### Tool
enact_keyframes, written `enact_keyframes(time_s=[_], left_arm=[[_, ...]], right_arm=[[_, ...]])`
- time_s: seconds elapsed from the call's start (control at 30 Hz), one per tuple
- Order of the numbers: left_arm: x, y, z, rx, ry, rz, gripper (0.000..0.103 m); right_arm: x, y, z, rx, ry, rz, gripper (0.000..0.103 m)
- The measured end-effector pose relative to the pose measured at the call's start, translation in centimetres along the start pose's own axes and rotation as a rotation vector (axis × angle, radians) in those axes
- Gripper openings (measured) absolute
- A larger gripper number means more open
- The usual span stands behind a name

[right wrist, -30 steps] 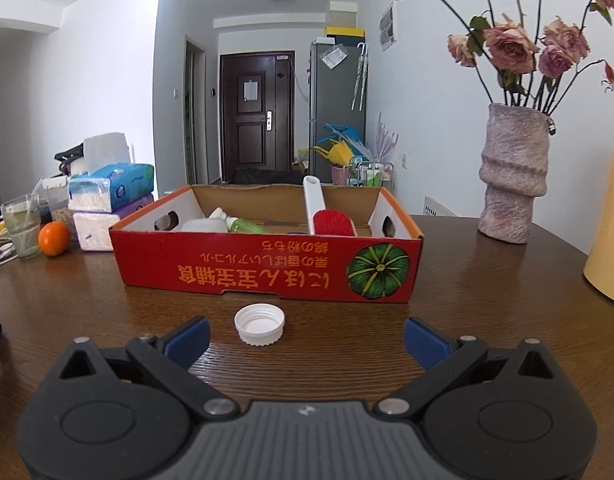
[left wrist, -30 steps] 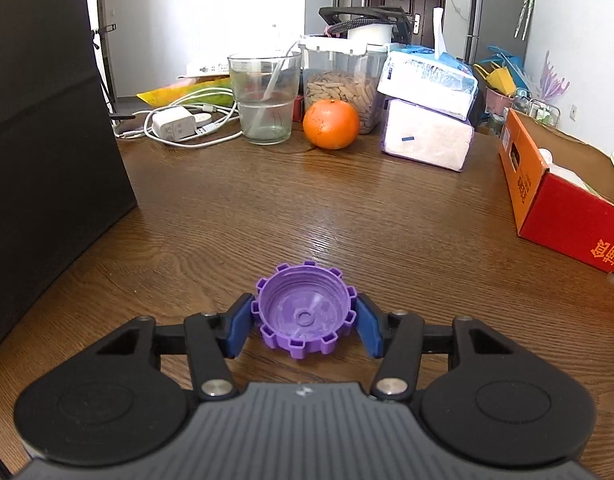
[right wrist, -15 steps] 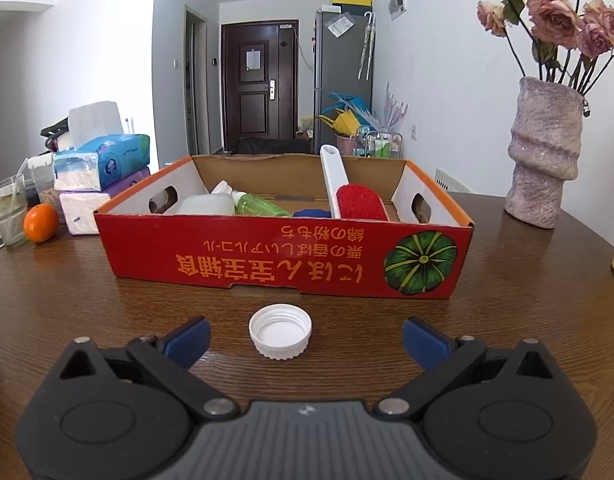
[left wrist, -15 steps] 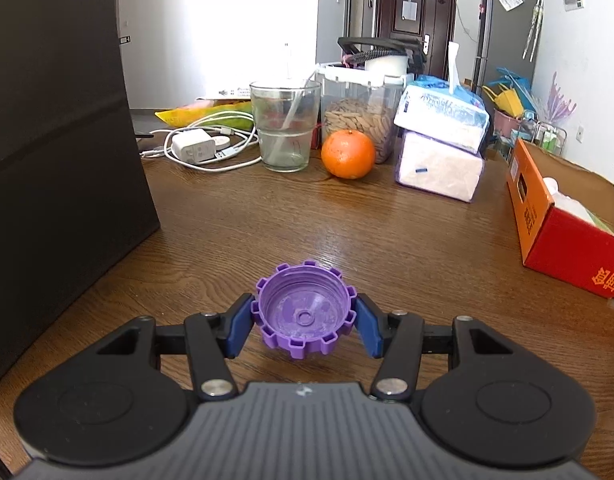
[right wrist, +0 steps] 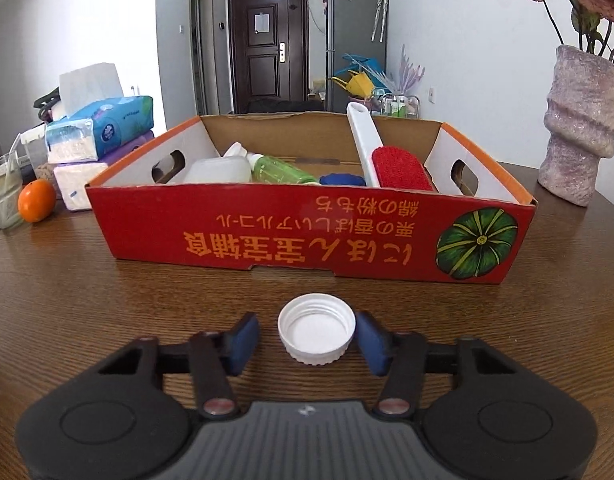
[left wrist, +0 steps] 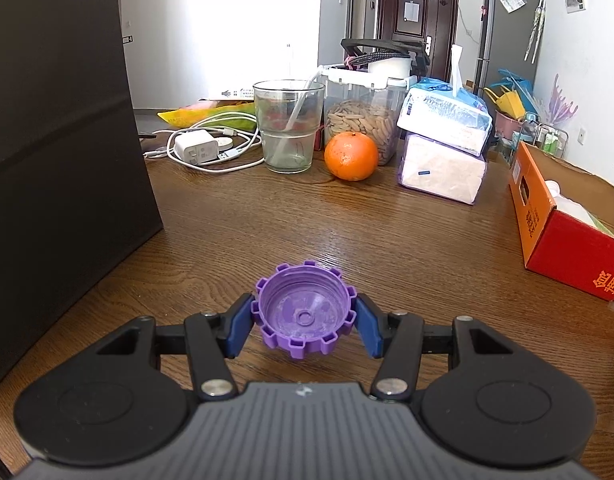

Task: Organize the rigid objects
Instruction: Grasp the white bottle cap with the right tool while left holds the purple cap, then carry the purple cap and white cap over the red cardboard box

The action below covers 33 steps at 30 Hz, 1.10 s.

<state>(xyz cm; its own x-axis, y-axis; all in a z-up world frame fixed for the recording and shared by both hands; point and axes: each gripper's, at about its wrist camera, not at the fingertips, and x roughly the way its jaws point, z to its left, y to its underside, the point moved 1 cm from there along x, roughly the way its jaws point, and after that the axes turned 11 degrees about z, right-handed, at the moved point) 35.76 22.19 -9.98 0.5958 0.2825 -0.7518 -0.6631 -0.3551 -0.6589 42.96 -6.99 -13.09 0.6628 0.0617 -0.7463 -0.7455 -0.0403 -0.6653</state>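
My left gripper (left wrist: 305,322) is shut on a purple toothed bottle cap (left wrist: 305,316), held open side up just above the wooden table (left wrist: 347,232). My right gripper (right wrist: 309,336) is partly closed around a white bottle cap (right wrist: 316,334) that lies open side up on the table. Its right pad touches the cap; a small gap shows on the left. Just beyond stands a red cardboard box (right wrist: 307,232), also at the right of the left wrist view (left wrist: 567,240). It holds a white-handled red brush (right wrist: 395,166), a green bottle (right wrist: 279,168), a white bottle (right wrist: 219,166) and a blue object (right wrist: 341,179).
A tall black box (left wrist: 55,152) stands close on the left. At the back are a glass (left wrist: 287,128), an orange (left wrist: 351,156), a cereal container (left wrist: 363,116), stacked tissue packs (left wrist: 443,144) and a charger with cables (left wrist: 197,146). A pink vase with flowers (right wrist: 579,124) stands right of the box.
My right gripper has moved forward to the white cap and narrowed its jaws around it. My left gripper has lifted and moved forward slightly with the purple cap.
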Motion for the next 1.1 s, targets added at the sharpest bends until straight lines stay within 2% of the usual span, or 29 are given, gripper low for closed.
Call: enact_keyframes(time_s=[0.37,0.73,0.93,1.1], left_arm=[[-0.2,0.0,0.0,0.003,0.003,-0.006,0.055],[-0.8,0.2,0.1,-0.021,-0.027,-0.034,0.055],[-2.1,0.5,-0.7,-0.025,0.007,-0.044,0.055],[-3.6,1.0,-2.8,-0.005,0.034,-0.07,0.055]], right_arm=[[-2.7,0.4,-0.4,0.012,-0.003,-0.123,0.039],[-6.9,0.9,-0.7,0.02,-0.057,-0.244,0.039],[-8.2,0.8,-0.8,0.023,-0.072,-0.287,0.039],[-8.8,0.6,-1.2,0.033,-0.101,-0.297,0.039]])
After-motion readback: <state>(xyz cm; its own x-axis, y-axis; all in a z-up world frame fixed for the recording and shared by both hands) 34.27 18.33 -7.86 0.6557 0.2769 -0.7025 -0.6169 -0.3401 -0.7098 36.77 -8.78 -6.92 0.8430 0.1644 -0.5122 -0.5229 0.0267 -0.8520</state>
